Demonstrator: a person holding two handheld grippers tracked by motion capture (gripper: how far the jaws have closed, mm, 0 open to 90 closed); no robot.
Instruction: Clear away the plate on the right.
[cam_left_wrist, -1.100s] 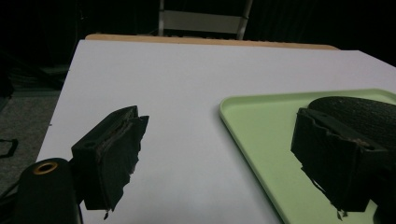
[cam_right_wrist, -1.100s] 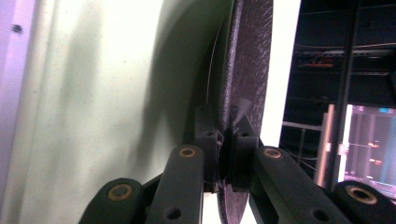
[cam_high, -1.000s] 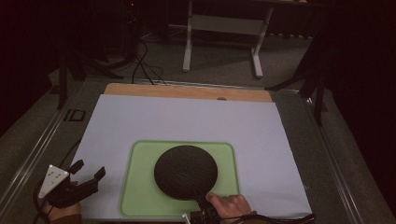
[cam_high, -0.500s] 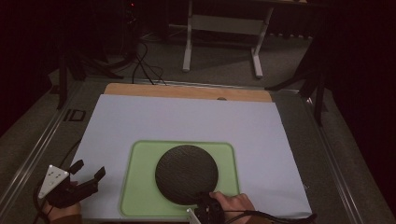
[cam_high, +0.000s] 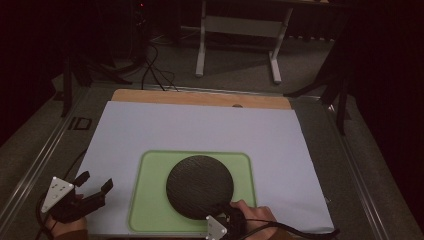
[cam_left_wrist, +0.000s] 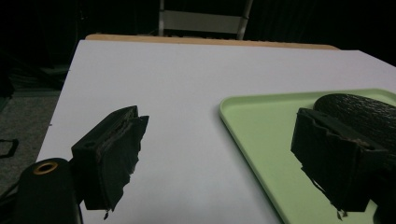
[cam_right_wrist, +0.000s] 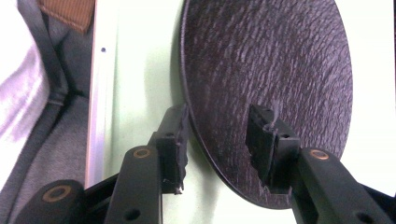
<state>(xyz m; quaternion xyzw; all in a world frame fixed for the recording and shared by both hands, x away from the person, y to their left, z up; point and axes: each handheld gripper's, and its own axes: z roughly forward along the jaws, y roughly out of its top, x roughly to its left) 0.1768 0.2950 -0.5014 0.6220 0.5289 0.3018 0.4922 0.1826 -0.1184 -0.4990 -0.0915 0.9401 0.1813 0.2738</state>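
At the near edge of the table, we are working the right gripper (cam_high: 231, 215) against the black plate (cam_high: 200, 186). In the right gripper view its jaws are standing spread, straddling the plate's rim (cam_right_wrist: 212, 158): one jaw is sitting outside the rim over the green tray (cam_right_wrist: 135, 70), the other is lying over the plate's textured top. Whether the pads are actually touching the rim, we cannot tell; a gap is showing beside each jaw, so no pinch is confirmed.

The plate is resting flat on the tray (cam_high: 150, 200), roughly centred but reaching toward the tray's near edge. The tray is lying on the white sheet (cam_high: 200, 125), which is covering most of the wooden tabletop (cam_high: 200, 97).

We are holding the left gripper (cam_high: 95, 185) w/ the left hand (cam_high: 65, 225) at the near-left corner of the sheet, well apart from the plate and beside the tray's left edge. In the left gripper view its jaws are standing wide apart w/ nothing between them; the tray's corner (cam_left_wrist: 229, 105) is showing between them farther off.
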